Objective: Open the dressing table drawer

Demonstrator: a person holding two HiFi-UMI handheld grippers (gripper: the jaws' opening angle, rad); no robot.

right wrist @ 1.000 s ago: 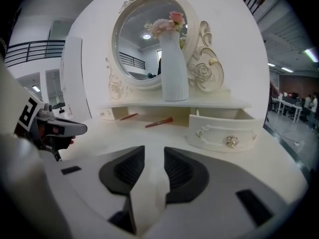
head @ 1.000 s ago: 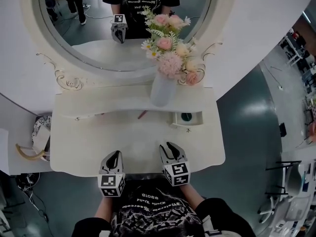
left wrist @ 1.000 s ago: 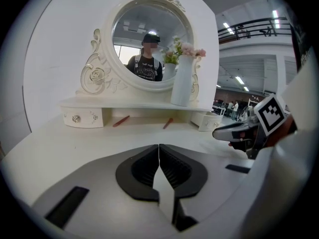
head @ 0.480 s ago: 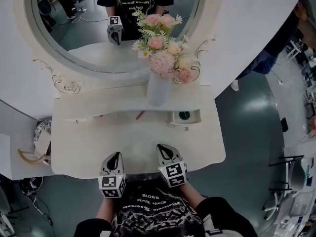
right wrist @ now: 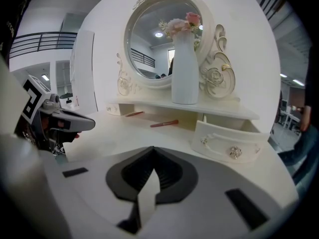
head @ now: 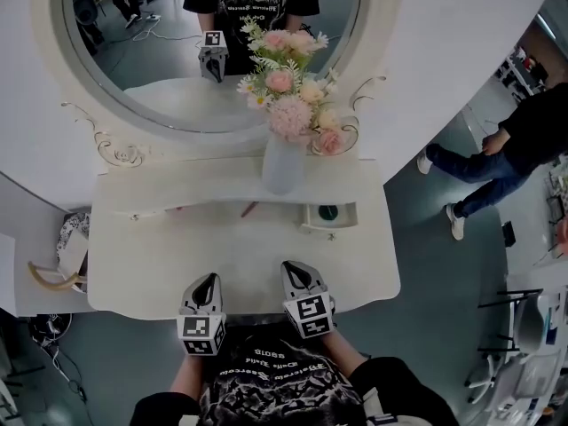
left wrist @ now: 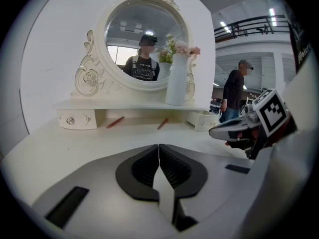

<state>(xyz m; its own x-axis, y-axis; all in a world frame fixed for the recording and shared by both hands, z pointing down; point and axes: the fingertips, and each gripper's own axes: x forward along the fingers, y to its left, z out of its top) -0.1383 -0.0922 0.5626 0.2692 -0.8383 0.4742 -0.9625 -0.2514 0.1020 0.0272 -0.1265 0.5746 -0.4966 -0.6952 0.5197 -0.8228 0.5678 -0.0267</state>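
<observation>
Two tongs at near edge of worktop (head: 169, 256), side by side, not touching, tips toward back edge.

1. L tongs (head: 209, 280): clenched, pads meeting, nothing between. Near edge, just left of centre.
2. R tongs (head: 298, 268): clenched, empty. Near edge, just right of centre.
3. Drawer (head: 330, 216): back-right corner, under raised shelf (head: 177, 189). Pulled partway out; curved white front w/ sparkly knob. Dark round item inside, can't identify. Well apart from both tongs.
4. 2nd drawer (left wrist: 75, 118): back-left corner, under same shelf. Pushed in flush, two small knobs.
5. Vase (head: 282, 162): white, upright on shelf, back edge, right of centre. Holds pink and cream flowers (head: 288, 105).
6. Mirror (head: 169, 69): round, scrolled white frame, above back edge; reflects person w/ one tongs raised.
7. Red stick-like items x2 (left wrist: 115, 122): lying flat under shelf, mid back edge, apart from each other.
8. Bystander (head: 506, 145): dark top, jeans, on floor well beyond right edge.
</observation>
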